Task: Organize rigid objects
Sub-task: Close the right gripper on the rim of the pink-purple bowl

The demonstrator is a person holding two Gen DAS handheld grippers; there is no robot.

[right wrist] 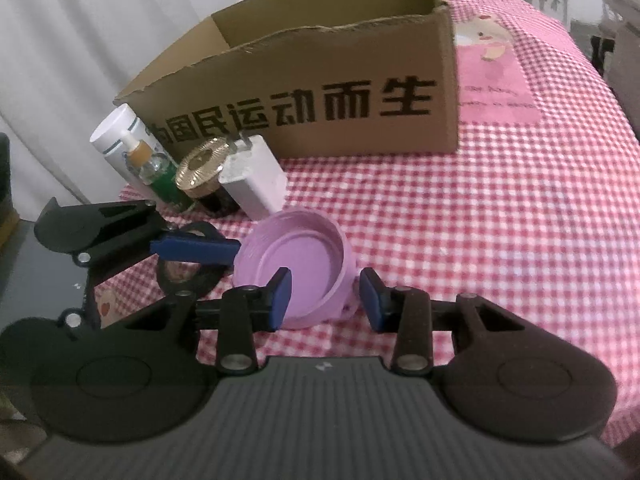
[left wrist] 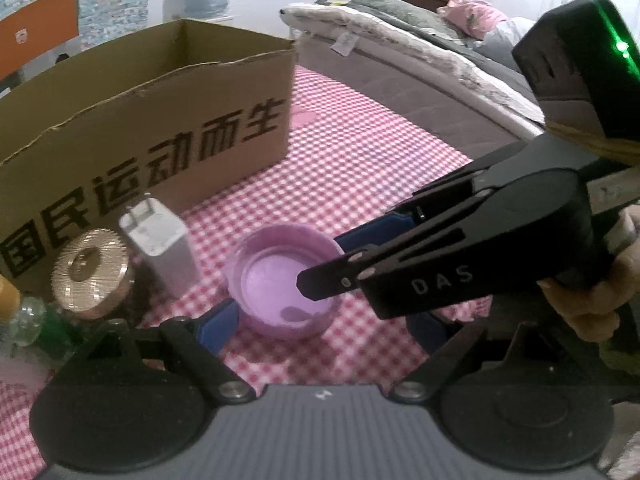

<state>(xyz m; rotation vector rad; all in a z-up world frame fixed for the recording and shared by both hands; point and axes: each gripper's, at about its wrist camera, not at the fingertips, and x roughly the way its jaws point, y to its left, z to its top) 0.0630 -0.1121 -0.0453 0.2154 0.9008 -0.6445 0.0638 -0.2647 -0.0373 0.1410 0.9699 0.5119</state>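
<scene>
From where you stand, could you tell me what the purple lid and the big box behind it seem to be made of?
Purple lid: probably moulded plastic, smooth and matte, judging by its even colour, thin wall and raised inner ring. Box: corrugated cardboard, plain brown and dull, with a torn, wavy top edge and black characters printed on its front.

Green bottle (left wrist: 52, 320) cut off by left edge, blurred.

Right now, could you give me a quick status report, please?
Left tongs open, flanking the purple lid. Right tongs astride its wall, outer pad not touching. White charger close behind; cardboard box beyond.
</scene>
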